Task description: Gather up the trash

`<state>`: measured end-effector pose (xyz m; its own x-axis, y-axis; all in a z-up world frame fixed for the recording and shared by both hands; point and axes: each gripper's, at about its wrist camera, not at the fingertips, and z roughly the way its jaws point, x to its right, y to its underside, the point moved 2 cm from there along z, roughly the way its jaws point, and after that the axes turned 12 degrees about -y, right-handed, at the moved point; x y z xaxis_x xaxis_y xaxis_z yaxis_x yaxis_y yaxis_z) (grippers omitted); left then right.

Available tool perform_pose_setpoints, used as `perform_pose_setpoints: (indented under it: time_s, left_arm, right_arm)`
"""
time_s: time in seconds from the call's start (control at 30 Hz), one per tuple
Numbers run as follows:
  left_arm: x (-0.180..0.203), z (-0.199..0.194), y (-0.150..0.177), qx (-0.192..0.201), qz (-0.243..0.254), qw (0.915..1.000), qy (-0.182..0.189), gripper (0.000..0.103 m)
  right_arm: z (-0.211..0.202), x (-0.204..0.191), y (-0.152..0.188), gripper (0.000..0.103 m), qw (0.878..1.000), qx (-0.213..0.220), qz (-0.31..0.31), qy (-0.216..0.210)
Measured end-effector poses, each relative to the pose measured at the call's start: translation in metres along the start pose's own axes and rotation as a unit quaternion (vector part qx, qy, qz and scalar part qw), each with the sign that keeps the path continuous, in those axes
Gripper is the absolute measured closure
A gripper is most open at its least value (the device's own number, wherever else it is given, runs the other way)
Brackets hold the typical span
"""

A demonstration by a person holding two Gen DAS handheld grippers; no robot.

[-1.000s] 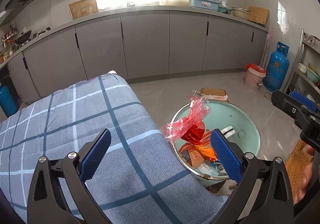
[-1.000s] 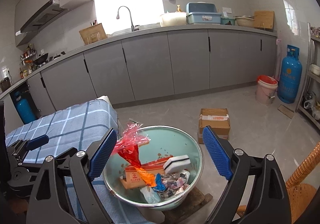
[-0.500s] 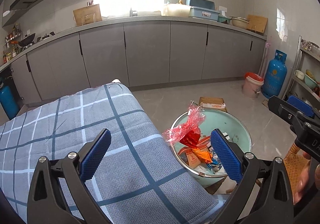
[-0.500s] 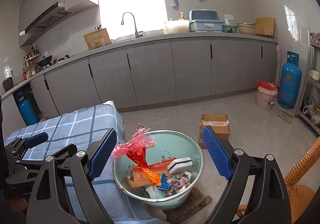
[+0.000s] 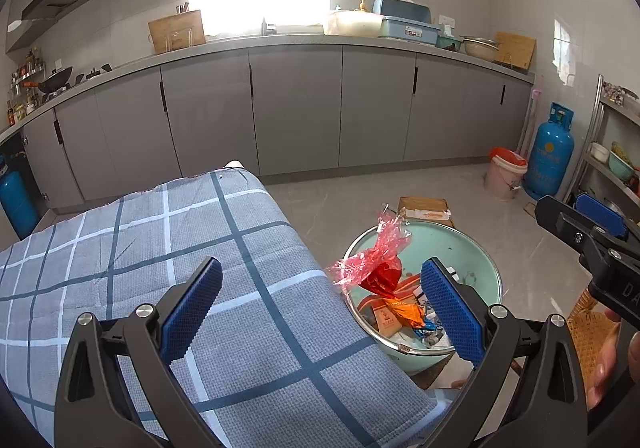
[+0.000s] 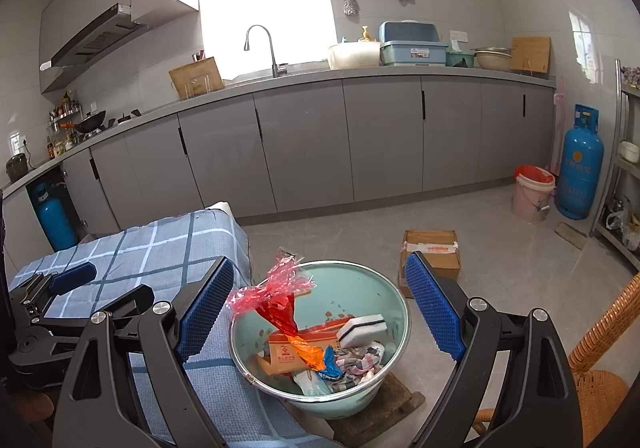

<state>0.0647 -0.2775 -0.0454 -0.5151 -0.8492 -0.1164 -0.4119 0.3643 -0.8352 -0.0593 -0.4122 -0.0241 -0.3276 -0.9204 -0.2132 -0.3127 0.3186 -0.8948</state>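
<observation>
A mint-green basin (image 6: 360,280) (image 5: 472,252) stands beside the table and holds trash: a red plastic wrapper (image 6: 276,292) (image 5: 376,264) sticking up, an orange box (image 6: 292,348), a white sponge (image 6: 362,326) and crumpled scraps. My left gripper (image 5: 320,308) is open and empty above the checked tablecloth (image 5: 160,248). My right gripper (image 6: 320,308) is open and empty above the basin. The left gripper also shows at the left edge of the right wrist view (image 6: 60,288).
A cardboard box (image 6: 432,248) lies on the floor behind the basin. A wicker chair (image 6: 600,368) is at the right. A pink bucket (image 6: 534,192) and blue gas cylinder (image 6: 580,164) stand by the grey cabinets (image 6: 320,144). A metal shelf (image 5: 616,152) is far right.
Both grippers have drawn up and back from the basin, so it looks smaller and lower. Both stay open and empty. The trash in the basin has not moved.
</observation>
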Motion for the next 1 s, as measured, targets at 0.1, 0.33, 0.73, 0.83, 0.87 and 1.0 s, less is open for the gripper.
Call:
perform_pose_setpoints:
  time_s: [0.1,0.33,0.73,0.83,0.87,1.0]
  left_arm:
    - [0.0000,0.0002,-0.0002,0.000,0.000,1.0000,0.000,0.005]
    - [-0.0006,-0.0008,-0.0004,0.001,-0.001,1.0000,-0.001,0.005]
    - [-0.0020,-0.0012,-0.0011,0.003,-0.002,1.0000,-0.003,0.005]
    - [-0.0020,-0.0013,-0.0014,0.002,-0.002,1.0000,-0.003,0.005]
    - [-0.0017,-0.0011,-0.0016,0.002,-0.001,1.0000,-0.004,0.005]
    - [-0.0027,-0.0007,-0.0020,0.001,-0.001,1.0000,-0.004,0.005]
  right_arm:
    - [-0.0008,-0.0004,0.0005,0.016,1.000,0.000,0.000,0.000]
    - [-0.0010,-0.0004,0.0000,0.016,1.000,0.000,0.000,0.000]
    - [-0.0009,-0.0002,0.0000,0.016,1.000,0.000,0.000,-0.001]
    - [-0.0014,-0.0017,0.0009,0.016,1.000,0.000,0.000,-0.001]
    - [-0.0018,-0.0022,0.0009,0.016,1.000,0.001,0.000,-0.001]
    - [-0.0015,-0.0017,0.0009,0.016,1.000,0.000,0.000,0.000]
